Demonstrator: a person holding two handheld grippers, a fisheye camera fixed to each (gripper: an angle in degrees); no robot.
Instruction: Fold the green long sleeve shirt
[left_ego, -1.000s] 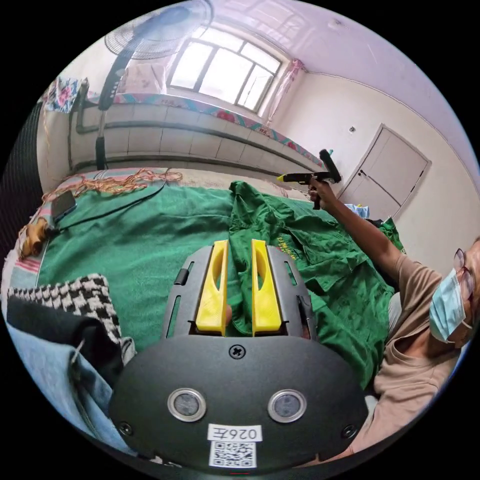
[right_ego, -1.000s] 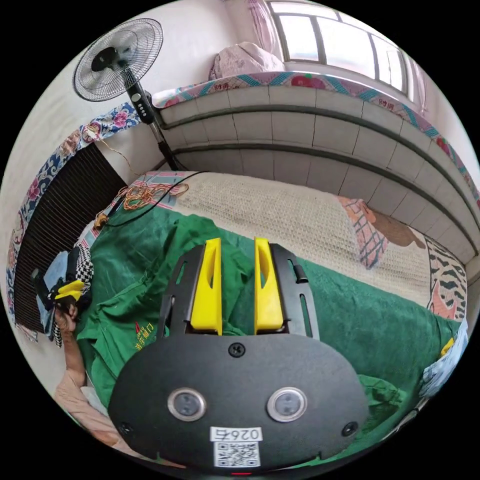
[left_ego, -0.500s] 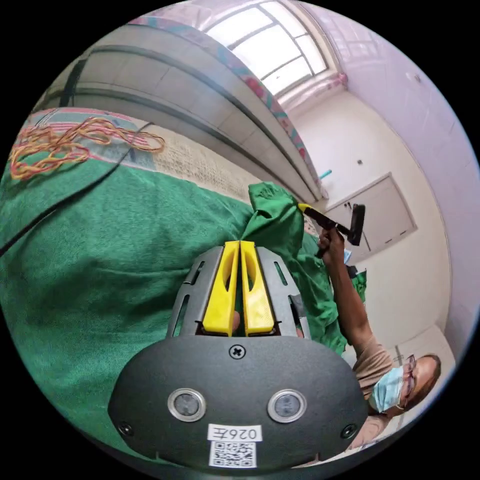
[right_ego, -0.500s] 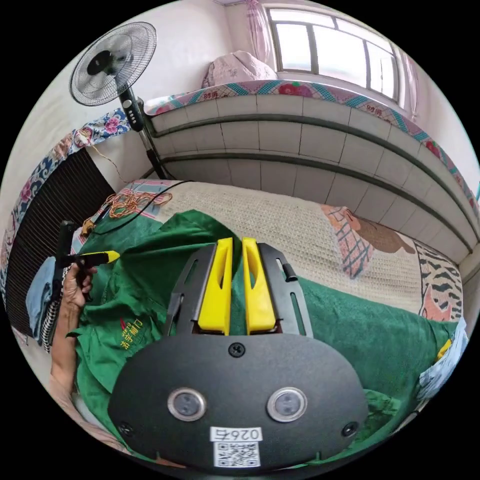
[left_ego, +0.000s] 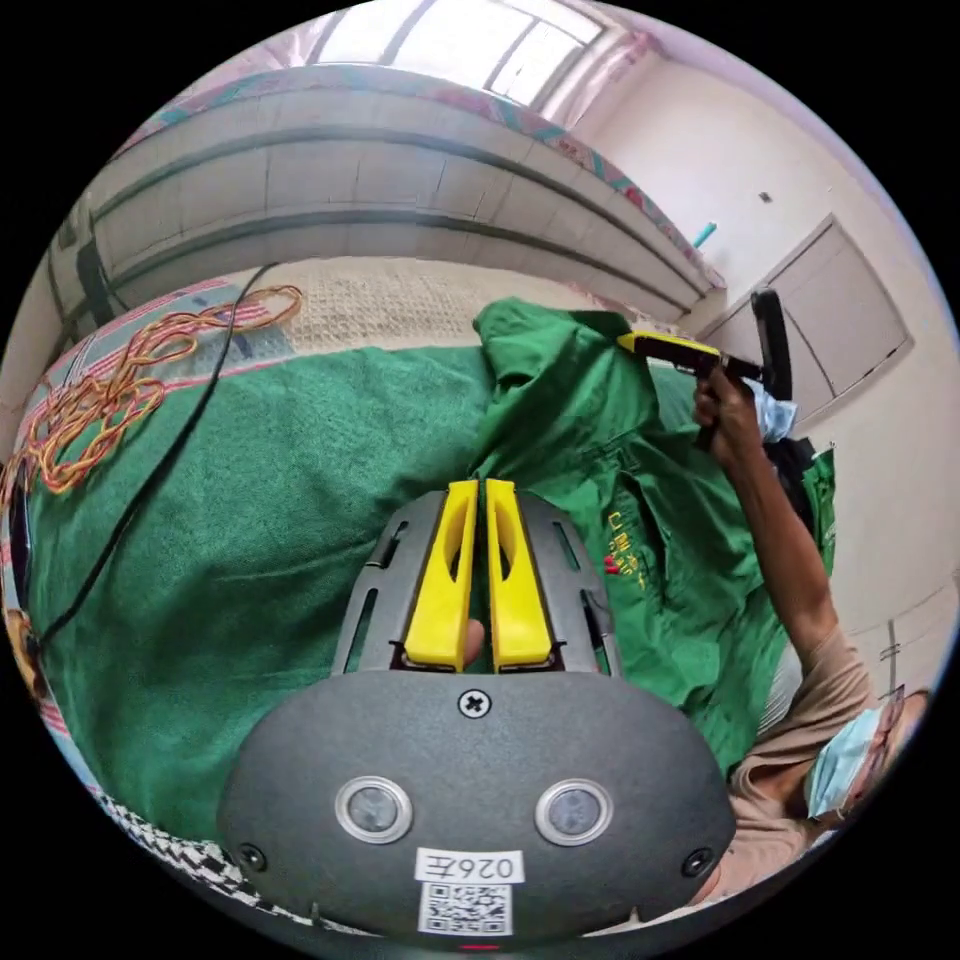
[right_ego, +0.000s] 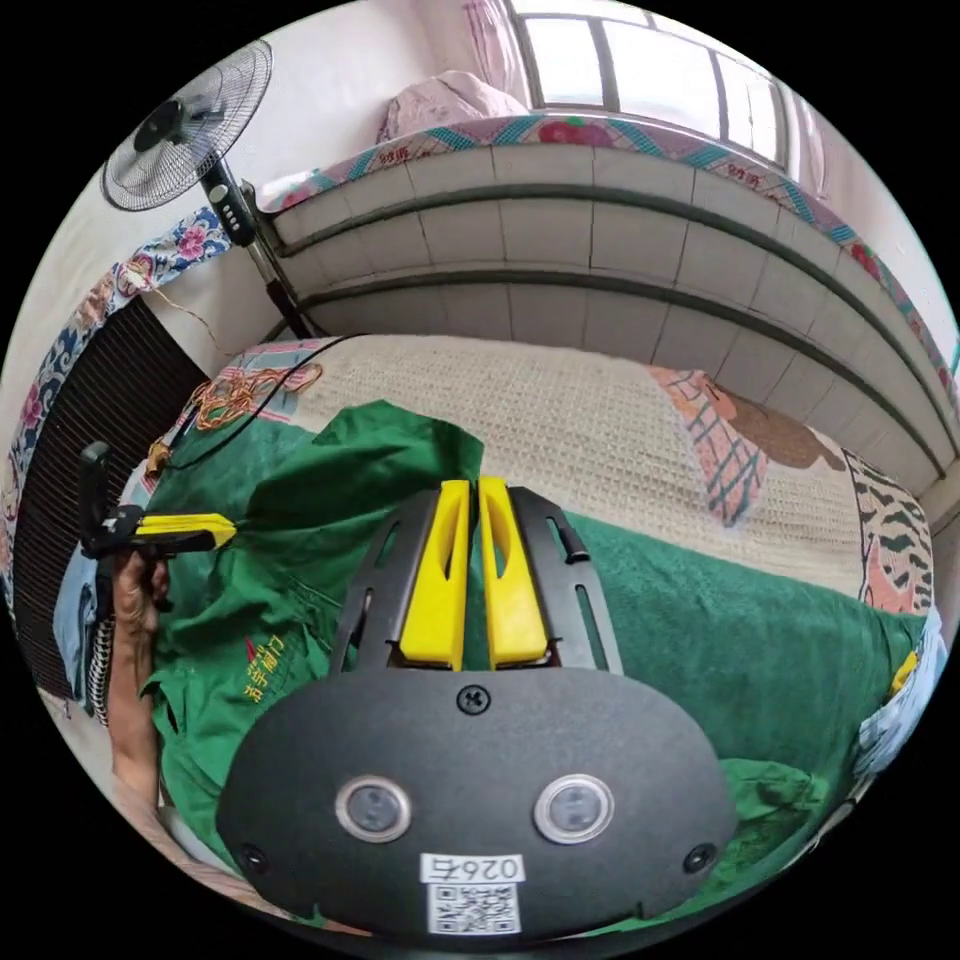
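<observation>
My left gripper (left_ego: 477, 490) is closed on a fold of the green long sleeve shirt (left_ego: 610, 500), which lies rumpled on a bed's green cover (left_ego: 250, 520). My right gripper (right_ego: 470, 490) is likewise clamped on the shirt's raised edge, its yellow jaws nearly together with green cloth between them. A black cable (left_ego: 150, 480) and a tangle of orange cord (left_ego: 110, 380) lie on the cover near the tiled wall (right_ego: 600, 250).

Daylight comes through a wide window (right_ego: 640, 70) above a tiled ledge (right_ego: 600, 240). A standing fan (right_ego: 185, 115) stands near the dark headboard (right_ego: 110, 400). A pale door (left_ego: 840, 320) sits in a cream wall (left_ego: 690, 140).
</observation>
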